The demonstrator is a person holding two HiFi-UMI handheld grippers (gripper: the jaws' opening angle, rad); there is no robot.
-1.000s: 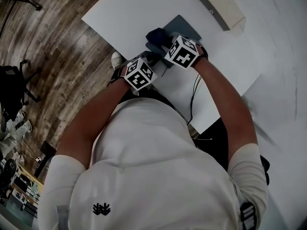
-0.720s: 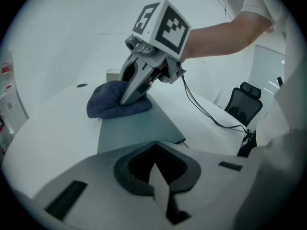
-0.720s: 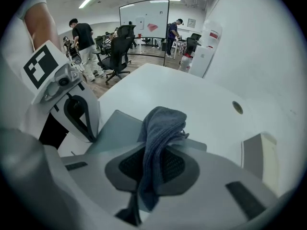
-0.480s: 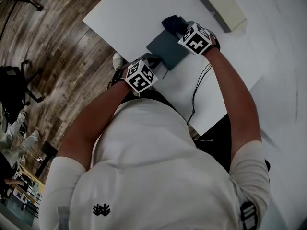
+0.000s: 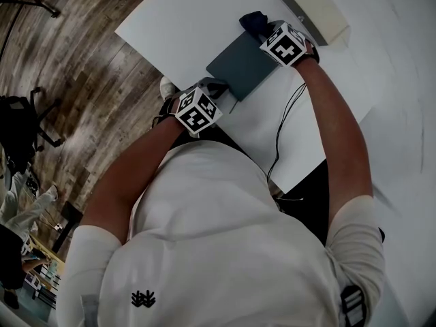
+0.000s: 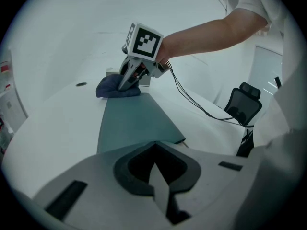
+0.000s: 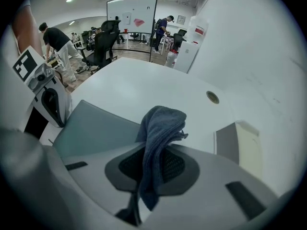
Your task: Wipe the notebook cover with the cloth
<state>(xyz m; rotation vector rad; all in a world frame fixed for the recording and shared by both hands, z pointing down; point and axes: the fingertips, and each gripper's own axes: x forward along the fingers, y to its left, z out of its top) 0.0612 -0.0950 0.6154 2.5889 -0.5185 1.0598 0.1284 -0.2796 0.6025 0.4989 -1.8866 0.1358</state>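
Blue cloth [image 5: 253, 21]: pinched in the right tool [image 6: 125, 84], bunched at the far corner of the notebook [image 5: 242, 63], partly on the white tabletop [image 5: 170, 19].
Notebook: teal cover, lying flat on the tabletop.
Left tool [image 6: 156, 169]: pressed together, tip at the notebook's near edge.
Markings: black-and-white square markers on both cubes; small black emblem [image 5: 144, 296] on the white shirt.
Change: a second ago the right tool and cloth sat nearer the left tool; they have swept across to the far corner. The left tool has kept its place.
Nearby: beige pad [image 5: 313, 9] with a grey edge, just beyond the cloth.

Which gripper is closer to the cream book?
Right. The right gripper, holding the cloth at the far end of the teal notebook, is beside the cream book; the left gripper is at its near corner.
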